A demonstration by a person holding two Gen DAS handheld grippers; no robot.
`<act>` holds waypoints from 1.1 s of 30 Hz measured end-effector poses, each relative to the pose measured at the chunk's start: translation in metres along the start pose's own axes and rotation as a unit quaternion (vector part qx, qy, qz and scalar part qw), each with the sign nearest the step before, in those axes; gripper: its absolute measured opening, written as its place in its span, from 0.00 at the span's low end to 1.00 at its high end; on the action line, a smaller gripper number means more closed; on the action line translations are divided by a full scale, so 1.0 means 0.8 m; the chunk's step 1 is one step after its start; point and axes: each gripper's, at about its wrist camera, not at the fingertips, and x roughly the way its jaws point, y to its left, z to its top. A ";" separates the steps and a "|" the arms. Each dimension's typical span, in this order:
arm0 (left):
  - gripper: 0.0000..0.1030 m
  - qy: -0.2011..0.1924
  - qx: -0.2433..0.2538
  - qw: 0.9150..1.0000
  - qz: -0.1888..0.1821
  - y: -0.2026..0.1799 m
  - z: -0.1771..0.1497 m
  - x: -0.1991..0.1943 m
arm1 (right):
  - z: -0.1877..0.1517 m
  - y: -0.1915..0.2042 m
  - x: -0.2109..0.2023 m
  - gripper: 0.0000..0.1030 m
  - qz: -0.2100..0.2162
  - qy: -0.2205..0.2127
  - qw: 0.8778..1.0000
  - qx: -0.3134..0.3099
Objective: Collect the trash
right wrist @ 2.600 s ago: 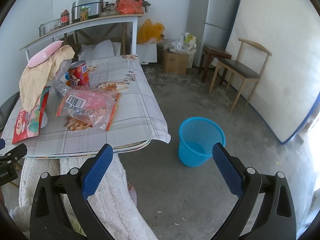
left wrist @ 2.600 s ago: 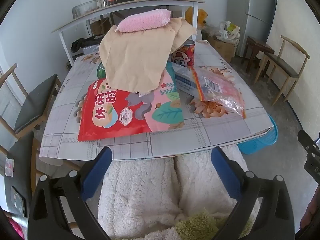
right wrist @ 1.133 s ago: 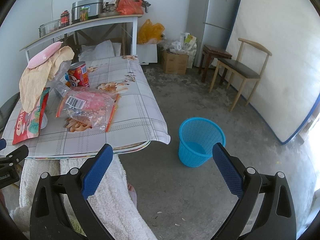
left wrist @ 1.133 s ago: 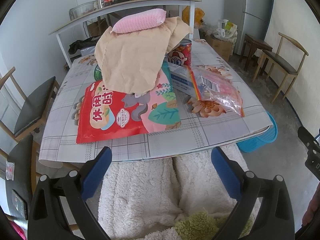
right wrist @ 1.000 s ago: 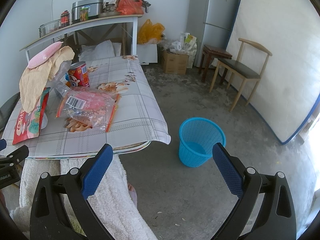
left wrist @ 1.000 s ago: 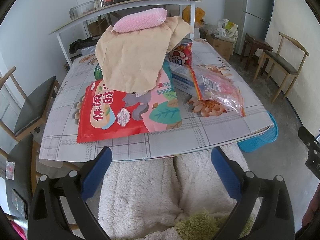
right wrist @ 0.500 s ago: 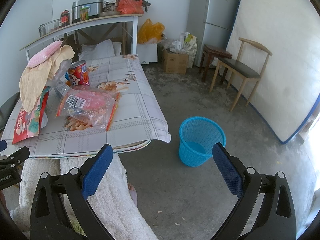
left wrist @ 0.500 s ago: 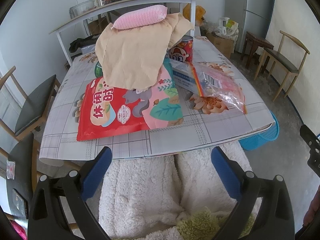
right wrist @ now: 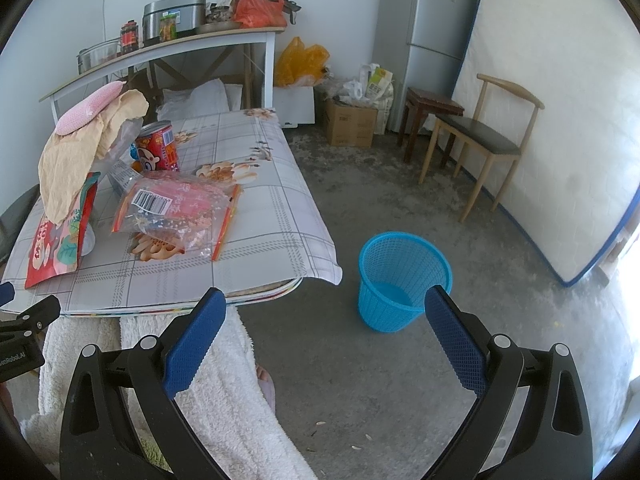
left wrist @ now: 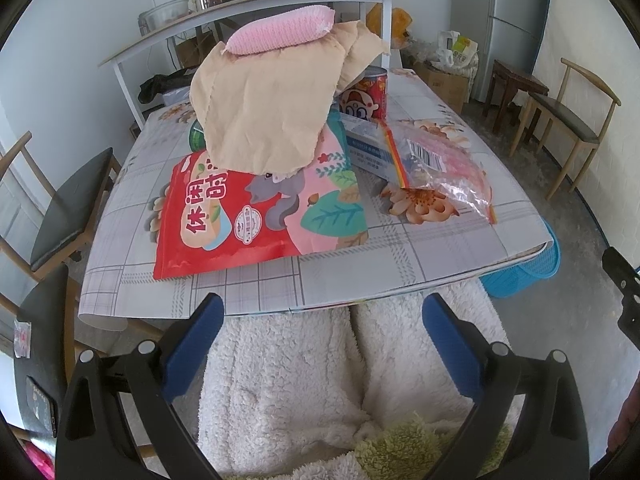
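Observation:
A red and pink snack bag (left wrist: 256, 216) lies on the table (left wrist: 360, 272), with a tan paper sheet (left wrist: 264, 120) and a pink sponge (left wrist: 280, 36) piled on it. Beside them are a red can (left wrist: 366, 96), a blue-white box (left wrist: 368, 148) and a clear zip bag (left wrist: 444, 168). My left gripper (left wrist: 320, 336) is open and empty, short of the table's near edge. My right gripper (right wrist: 322, 320) is open and empty over the floor, near the blue waste basket (right wrist: 404, 280). The zip bag (right wrist: 176, 208), the can (right wrist: 158, 150) and the snack bag (right wrist: 60, 236) also show in the right wrist view.
White fleece-clad legs (left wrist: 340, 380) sit under the table edge. A chair (left wrist: 68, 208) stands left of the table, and another chair (right wrist: 484, 144) and a stool (right wrist: 432, 116) stand at the right. A shelf (right wrist: 160, 52) with pots is behind; a fridge (right wrist: 428, 28) and a mattress (right wrist: 560, 120) line the walls.
My left gripper has eased slightly forward and up toward the table. My right gripper has barely moved. Both stay open.

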 end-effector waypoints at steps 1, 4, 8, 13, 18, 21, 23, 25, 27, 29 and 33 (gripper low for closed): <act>0.95 0.000 0.000 1.000 0.000 0.000 0.000 0.000 | 0.000 0.000 0.000 0.93 0.001 0.000 1.000 0.000; 0.94 0.002 0.001 1.000 0.001 0.000 0.000 0.000 | 0.000 0.000 0.000 0.93 0.001 0.000 1.000 0.000; 0.95 0.004 0.001 1.000 0.003 -0.001 0.000 0.001 | 0.001 0.001 -0.001 0.93 0.002 -0.001 1.000 0.001; 0.95 0.005 0.003 1.000 0.005 -0.003 0.001 0.001 | 0.001 0.002 -0.001 0.93 0.001 0.001 1.000 0.001; 0.94 0.009 0.001 1.000 0.004 -0.003 0.000 0.002 | 0.000 0.002 -0.001 0.93 0.002 -0.002 1.000 0.002; 0.95 0.007 0.002 1.000 0.001 -0.003 0.001 0.002 | 0.001 0.002 0.000 0.93 0.002 -0.003 1.000 0.003; 0.95 0.002 -0.001 1.000 -0.008 -0.002 0.002 0.002 | 0.003 0.004 0.005 0.93 0.002 -0.003 1.000 0.005; 0.95 -0.005 -0.005 1.000 -0.022 0.002 0.005 0.001 | 0.008 0.006 0.013 0.93 0.004 -0.005 1.000 0.006; 0.95 -0.017 -0.012 0.999 -0.033 0.007 0.007 -0.001 | 0.015 0.006 0.013 0.93 0.009 -0.013 1.000 0.004; 0.95 -0.027 -0.021 0.998 -0.043 0.012 0.010 -0.002 | 0.028 0.011 0.011 0.93 0.017 -0.032 0.999 -0.004; 0.95 -0.056 -0.029 0.996 -0.064 0.024 0.015 -0.004 | 0.054 0.026 0.007 0.93 0.041 -0.072 0.996 -0.025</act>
